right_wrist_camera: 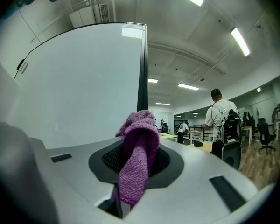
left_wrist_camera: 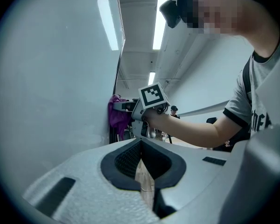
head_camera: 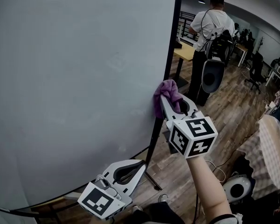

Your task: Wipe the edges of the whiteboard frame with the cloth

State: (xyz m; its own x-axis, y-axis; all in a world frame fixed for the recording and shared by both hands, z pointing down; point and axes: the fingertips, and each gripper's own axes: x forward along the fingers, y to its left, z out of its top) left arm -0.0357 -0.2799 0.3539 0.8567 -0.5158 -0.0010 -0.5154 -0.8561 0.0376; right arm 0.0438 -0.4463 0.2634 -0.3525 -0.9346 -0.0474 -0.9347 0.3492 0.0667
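The whiteboard (head_camera: 74, 78) fills the left, and its black frame edge (head_camera: 171, 55) runs down its right side. My right gripper (head_camera: 166, 102) is shut on a purple cloth (head_camera: 168, 91), which presses against that edge about halfway down. In the right gripper view the cloth (right_wrist_camera: 139, 167) hangs bunched between the jaws of the right gripper (right_wrist_camera: 139, 143), with the frame (right_wrist_camera: 143, 78) just beyond. My left gripper (head_camera: 141, 164) hangs low beside the board's bottom corner, shut and empty. In the left gripper view, the left gripper (left_wrist_camera: 141, 142) points up at the cloth (left_wrist_camera: 115, 115).
A person with a backpack (head_camera: 210, 31) stands behind the board beside a wooden table (head_camera: 185, 51). The board's stand foot (head_camera: 154, 181) reaches across the wood floor. A checked fabric (head_camera: 270, 148) and a white round device (head_camera: 235, 188) lie at the right.
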